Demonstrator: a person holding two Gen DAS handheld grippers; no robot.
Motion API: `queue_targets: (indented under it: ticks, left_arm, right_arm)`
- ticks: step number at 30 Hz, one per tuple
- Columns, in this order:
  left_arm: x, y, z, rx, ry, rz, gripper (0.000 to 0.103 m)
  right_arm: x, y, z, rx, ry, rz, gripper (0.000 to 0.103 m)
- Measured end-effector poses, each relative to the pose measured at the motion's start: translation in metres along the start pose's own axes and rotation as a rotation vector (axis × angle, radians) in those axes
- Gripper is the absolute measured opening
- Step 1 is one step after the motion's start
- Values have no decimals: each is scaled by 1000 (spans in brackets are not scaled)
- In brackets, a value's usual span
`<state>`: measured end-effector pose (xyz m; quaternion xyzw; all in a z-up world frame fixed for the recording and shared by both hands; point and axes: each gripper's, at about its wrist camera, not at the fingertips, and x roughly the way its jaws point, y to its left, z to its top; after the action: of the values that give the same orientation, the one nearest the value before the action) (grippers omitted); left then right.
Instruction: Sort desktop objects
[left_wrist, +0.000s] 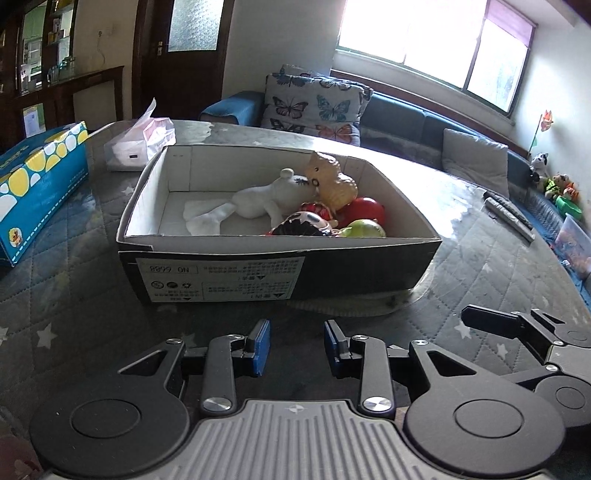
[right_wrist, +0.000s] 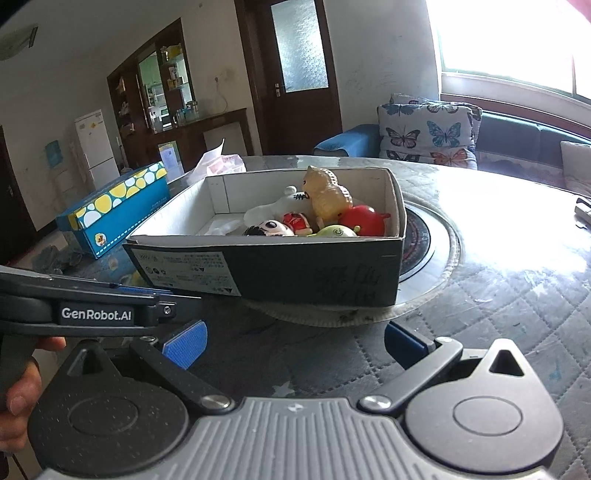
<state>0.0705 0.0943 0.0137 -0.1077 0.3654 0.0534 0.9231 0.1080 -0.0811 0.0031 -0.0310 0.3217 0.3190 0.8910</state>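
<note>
A black cardboard box (left_wrist: 369, 273) (right_wrist: 295, 269) with a white inside stands on the table. In it lie a white plush toy (left_wrist: 258, 199) (right_wrist: 266, 210), a tan animal figure (left_wrist: 332, 181) (right_wrist: 328, 195), a red toy (left_wrist: 365, 210) (right_wrist: 364, 219), a green toy (left_wrist: 364, 229) (right_wrist: 334, 232) and a doll with a black-haired head (left_wrist: 303, 223) (right_wrist: 271, 227). My left gripper (left_wrist: 296, 347) is open and empty, low in front of the box. My right gripper (right_wrist: 295, 345) is wide open and empty, to the right of the left one.
A blue box with yellow and white dots (left_wrist: 33, 184) (right_wrist: 118, 206) lies left of the cardboard box. A tissue pack (left_wrist: 140, 144) (right_wrist: 221, 162) sits behind it. Two remotes (left_wrist: 509, 214) lie at the right. The quilted table cover (left_wrist: 92, 295) surrounds the box. A sofa with a butterfly cushion (left_wrist: 314, 107) stands behind.
</note>
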Motion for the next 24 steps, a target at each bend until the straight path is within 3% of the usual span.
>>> queue_targets:
  ticks: [24]
  left_arm:
    - [5, 0, 2, 56, 15, 105, 35]
  right_arm:
    - [12, 2, 2, -4, 32, 6, 103]
